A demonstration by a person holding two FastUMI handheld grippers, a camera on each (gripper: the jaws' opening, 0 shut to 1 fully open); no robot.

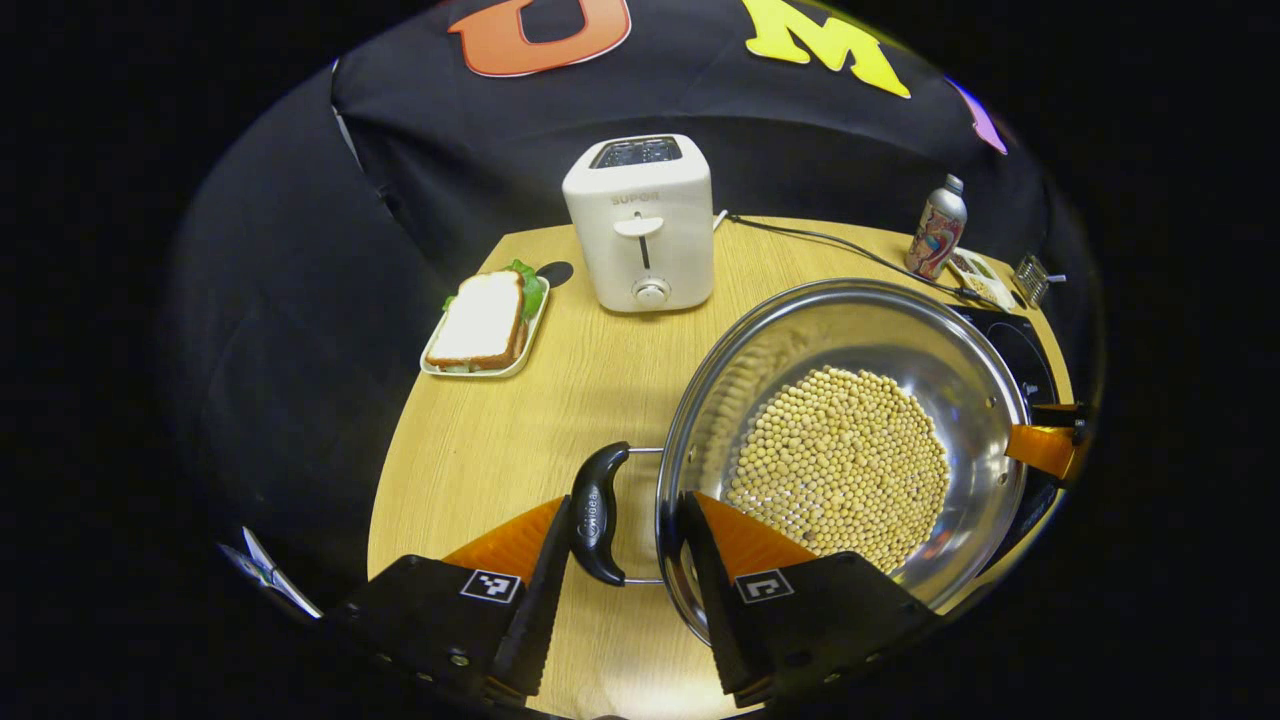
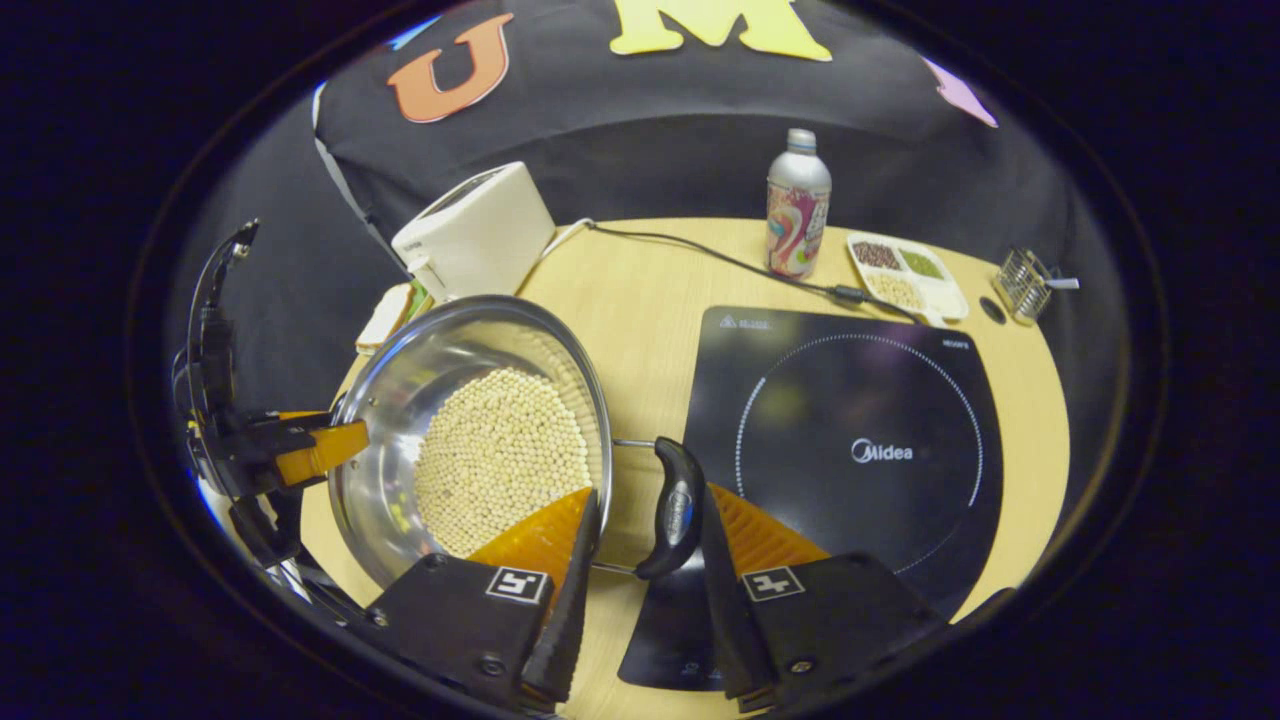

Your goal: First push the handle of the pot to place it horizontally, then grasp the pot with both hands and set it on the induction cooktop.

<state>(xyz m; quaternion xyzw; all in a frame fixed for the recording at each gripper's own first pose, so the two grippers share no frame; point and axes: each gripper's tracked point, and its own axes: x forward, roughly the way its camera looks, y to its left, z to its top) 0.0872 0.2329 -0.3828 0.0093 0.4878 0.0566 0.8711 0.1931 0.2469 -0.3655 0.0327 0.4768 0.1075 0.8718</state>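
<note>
A steel pot (image 1: pixel 850 330) (image 2: pixel 450 350) holding soybeans (image 1: pixel 845 465) sits just left of the black induction cooktop (image 2: pixel 860 420) (image 1: pixel 1020 345). Whether it rests on the table I cannot tell. My left gripper (image 1: pixel 628 498) straddles one black side handle (image 1: pixel 598 515), one finger outside the handle, the other inside the rim, both pressing. My right gripper (image 2: pixel 652 490) holds the opposite handle (image 2: pixel 677 505) the same way. Across the pot I see the other gripper at the rim: the left gripper (image 2: pixel 320 450) and the right gripper (image 1: pixel 1045 448).
On the round wooden table (image 1: pixel 480 440) stand a white toaster (image 1: pixel 640 225), a plated sandwich (image 1: pixel 485 320), a patterned bottle (image 2: pixel 797 205), a divided snack tray (image 2: pixel 905 272) and a small wire basket (image 2: pixel 1025 283). A black cable (image 2: pixel 700 255) runs behind the cooktop.
</note>
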